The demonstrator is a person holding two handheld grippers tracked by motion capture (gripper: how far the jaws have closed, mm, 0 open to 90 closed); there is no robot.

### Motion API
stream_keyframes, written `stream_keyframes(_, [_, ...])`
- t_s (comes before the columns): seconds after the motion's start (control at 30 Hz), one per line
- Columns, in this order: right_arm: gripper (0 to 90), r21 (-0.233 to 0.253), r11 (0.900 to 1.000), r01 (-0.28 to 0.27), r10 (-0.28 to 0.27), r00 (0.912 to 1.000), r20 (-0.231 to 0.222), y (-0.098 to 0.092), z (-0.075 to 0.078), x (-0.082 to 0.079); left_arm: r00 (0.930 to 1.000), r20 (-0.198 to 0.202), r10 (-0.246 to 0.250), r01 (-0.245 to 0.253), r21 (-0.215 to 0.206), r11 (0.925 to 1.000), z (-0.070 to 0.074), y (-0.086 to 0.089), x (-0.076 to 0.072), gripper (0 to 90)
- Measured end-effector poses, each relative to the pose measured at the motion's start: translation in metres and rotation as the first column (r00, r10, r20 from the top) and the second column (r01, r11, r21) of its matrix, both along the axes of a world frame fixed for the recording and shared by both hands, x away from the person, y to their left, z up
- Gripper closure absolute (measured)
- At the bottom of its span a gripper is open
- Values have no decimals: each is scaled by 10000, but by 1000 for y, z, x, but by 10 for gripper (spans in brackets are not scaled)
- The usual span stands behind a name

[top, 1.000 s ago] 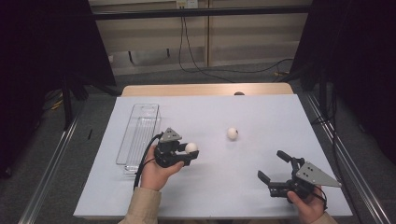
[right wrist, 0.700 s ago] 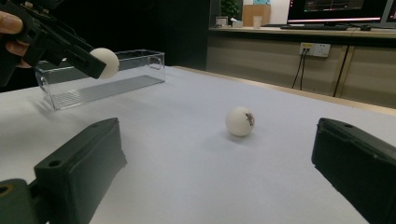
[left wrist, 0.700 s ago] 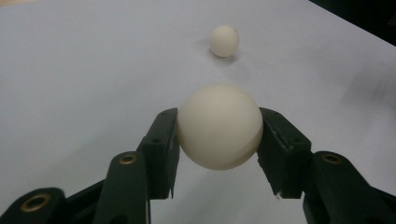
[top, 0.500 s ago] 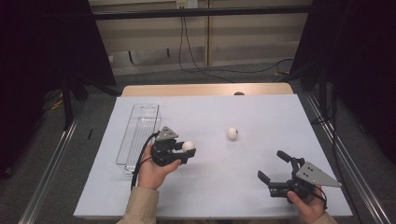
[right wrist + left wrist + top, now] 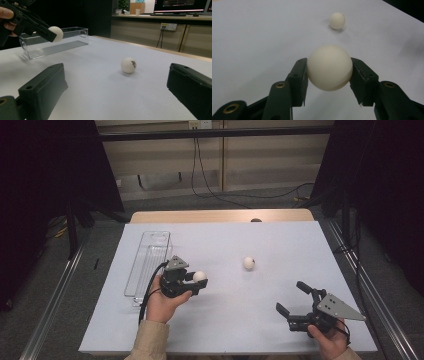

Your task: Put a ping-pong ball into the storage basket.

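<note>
1. The left gripper (image 5: pixel 196 282) has its two black jaws closed on a smooth cream-white ball (image 5: pixel 329 67) – one jaw pressed to each side of it, at about its widest part.
2. In the high view that held ball (image 5: pixel 199 276) sits lifted clear of the white table surface (image 5: pixel 225 330), just to the right of the long clear plastic tray (image 5: pixel 148 262) that lies lengthwise along the table's left part.
3. The right gripper's view shows the held ball (image 5: pixel 56 33) in front of the tray's (image 5: pixel 62 42) transparent wall, above the table.
4. The right gripper (image 5: pixel 293 302) is near the table's front right corner, jaws spread wide and holding nothing; in its own view the two black jaws stand far apart at the bottom corners.
5. A second cream-white ball with a small dark mark (image 5: pixel 128 65) rests on the table between those open jaws but well ahead of them – touching neither.
6. In the high view this loose ball (image 5: pixel 248 263) lies right of the left gripper and apart from it.
</note>
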State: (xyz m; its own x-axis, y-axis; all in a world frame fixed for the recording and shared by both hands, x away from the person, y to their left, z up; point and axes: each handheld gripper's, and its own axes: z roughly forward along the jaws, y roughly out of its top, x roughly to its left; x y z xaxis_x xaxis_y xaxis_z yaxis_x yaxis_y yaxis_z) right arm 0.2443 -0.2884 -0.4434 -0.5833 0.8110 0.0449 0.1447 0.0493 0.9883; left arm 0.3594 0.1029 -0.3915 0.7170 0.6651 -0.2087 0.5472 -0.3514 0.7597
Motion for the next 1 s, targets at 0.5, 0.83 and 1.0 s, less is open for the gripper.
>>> stream_keyframes(0.5, [13,49,10000,-6,6,10000,1,0,0,-1,9996,29,273,-273,-95,9996,3,9,1,510])
stream_keyframes(0.83, [14,26,10000,-5,5,10000,-5,0,0,-1,9991,-2,425,-425,-122,9990,5,14,1,510])
stream_keyframes(1.0, [14,22,10000,2,-2,10000,-10,0,0,0,9988,-6,485,-485,-138,9987,5,17,2,510])
